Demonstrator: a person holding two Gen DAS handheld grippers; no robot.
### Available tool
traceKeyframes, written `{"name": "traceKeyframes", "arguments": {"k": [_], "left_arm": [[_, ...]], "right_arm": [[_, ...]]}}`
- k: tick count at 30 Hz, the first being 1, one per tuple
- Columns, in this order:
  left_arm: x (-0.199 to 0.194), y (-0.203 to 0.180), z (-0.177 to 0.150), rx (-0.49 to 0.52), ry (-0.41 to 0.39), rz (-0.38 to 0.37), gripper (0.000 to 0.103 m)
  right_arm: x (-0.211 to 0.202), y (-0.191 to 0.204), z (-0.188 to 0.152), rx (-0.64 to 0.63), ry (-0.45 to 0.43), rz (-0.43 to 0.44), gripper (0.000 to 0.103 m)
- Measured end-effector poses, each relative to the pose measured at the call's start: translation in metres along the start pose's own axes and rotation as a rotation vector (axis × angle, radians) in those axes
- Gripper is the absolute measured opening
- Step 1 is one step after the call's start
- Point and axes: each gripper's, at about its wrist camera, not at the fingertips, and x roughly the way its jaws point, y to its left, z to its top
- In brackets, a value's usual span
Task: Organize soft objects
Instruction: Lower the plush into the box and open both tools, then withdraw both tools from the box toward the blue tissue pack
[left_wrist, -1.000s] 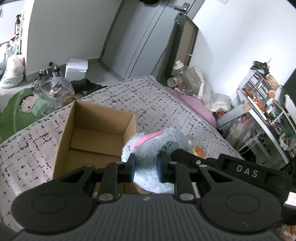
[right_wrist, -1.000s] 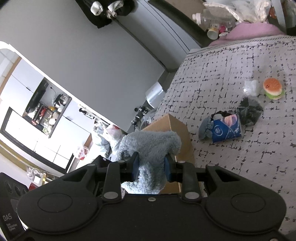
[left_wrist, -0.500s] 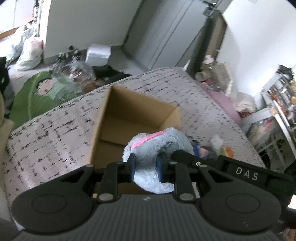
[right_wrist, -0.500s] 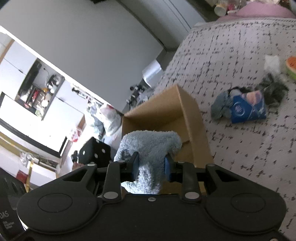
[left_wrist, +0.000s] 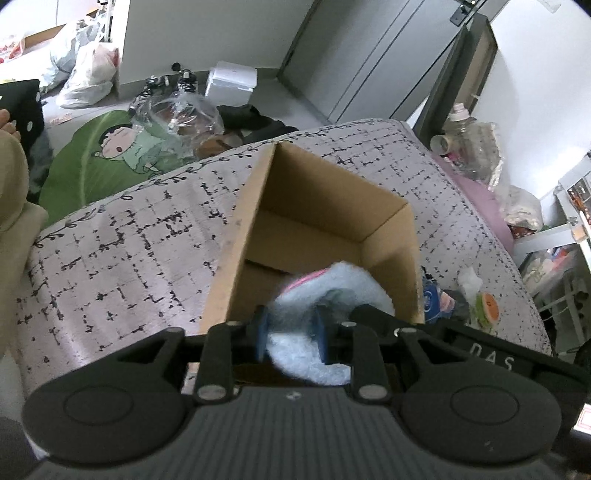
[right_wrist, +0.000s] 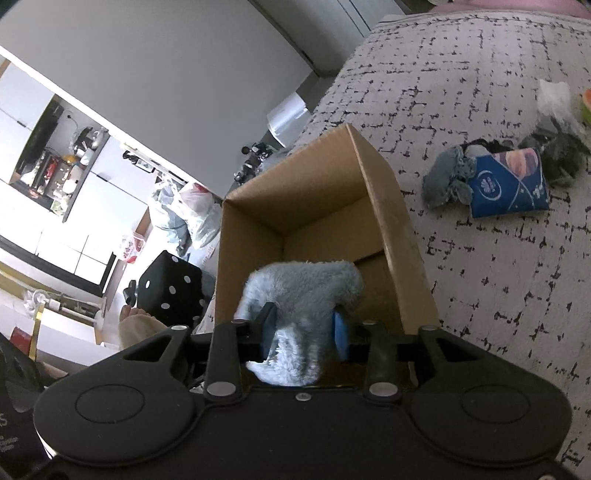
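Item: blue plush toy (left_wrist: 325, 295), pale fur with a pink strip at its top, which you held from both ends over the open cardboard box (left_wrist: 314, 206). Your left gripper (left_wrist: 291, 334) was clamped on the plush, blue pads pressed into the fur, the toy lying at 12 o'clock from the fingers, inside the box's near right corner. Your right gripper (right_wrist: 304, 326) likewise pinched the plush toy (right_wrist: 303, 295), which bulged up at 12 o'clock against the cardboard box (right_wrist: 388, 206) interior. The box sat on a grey patterned bedspread (right_wrist: 480, 277). At 2 o'clock from your right gripper lay a blue tissue pack (right_wrist: 508, 184), touching a grey cloth (right_wrist: 445, 181) at its left.
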Motion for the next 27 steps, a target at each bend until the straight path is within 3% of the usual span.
{"name": "traceKeyframes", "arguments": {"k": [3,9,16,27], "left_arm": [[-0.004,-0.004,0.002,0.027,-0.007,-0.001,0.031],[-0.019,-0.006,0.004,0.004,-0.051,0.002,0.05],[-0.037,-0.016,0.004,-0.001,-0.088,-0.008,0.084],[-0.063,-0.043,-0.006,0.053,-0.141,0.011,0.087]], "right_arm": [[-0.005,-0.001,-0.001,0.005,-0.012,0.013,0.036],[-0.025,-0.002,0.002,0.013,-0.058,0.02,0.058],[-0.052,-0.005,0.006,0.014,-0.128,0.018,0.08],[-0.097,-0.023,0.008,0.047,-0.227,-0.015,0.096]]}}
